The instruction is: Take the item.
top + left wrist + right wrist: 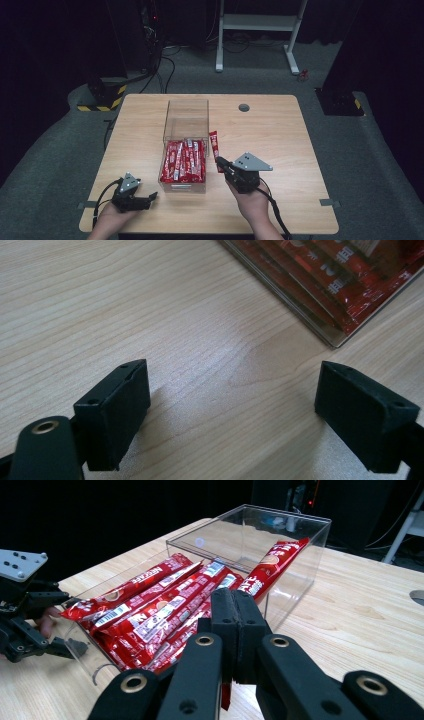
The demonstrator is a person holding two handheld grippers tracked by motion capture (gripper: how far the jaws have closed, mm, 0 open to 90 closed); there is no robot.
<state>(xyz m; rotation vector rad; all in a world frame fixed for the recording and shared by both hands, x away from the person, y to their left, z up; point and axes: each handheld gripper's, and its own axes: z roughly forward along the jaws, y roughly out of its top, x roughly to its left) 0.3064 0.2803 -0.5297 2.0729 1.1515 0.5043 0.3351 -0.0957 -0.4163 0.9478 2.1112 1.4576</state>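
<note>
1. Right claw (235, 630), matte black, pinches a glossy red sachet (270, 567) leaning against the clear box (280, 520) near the desk's (280, 130) middle.
2. Left claw (232, 415) gapes wide over pale woodgrain.
3. Grey carpet (50, 150) surrounds.

Open tabletop on both flanks, a clear box in the middle

The clear box (185, 145) stands mid-table with its top open; red sachets (184, 161) fill its near half, the far half is bare. At its 3 o'clock wall a sachet (215, 149) leans in the shut right gripper (222, 164), narrowing that side. The left gripper (145, 200), jaws wide apart, sits at the box's 7 o'clock. The table (280, 145) lies bare from 1 to 4 o'clock.
</note>
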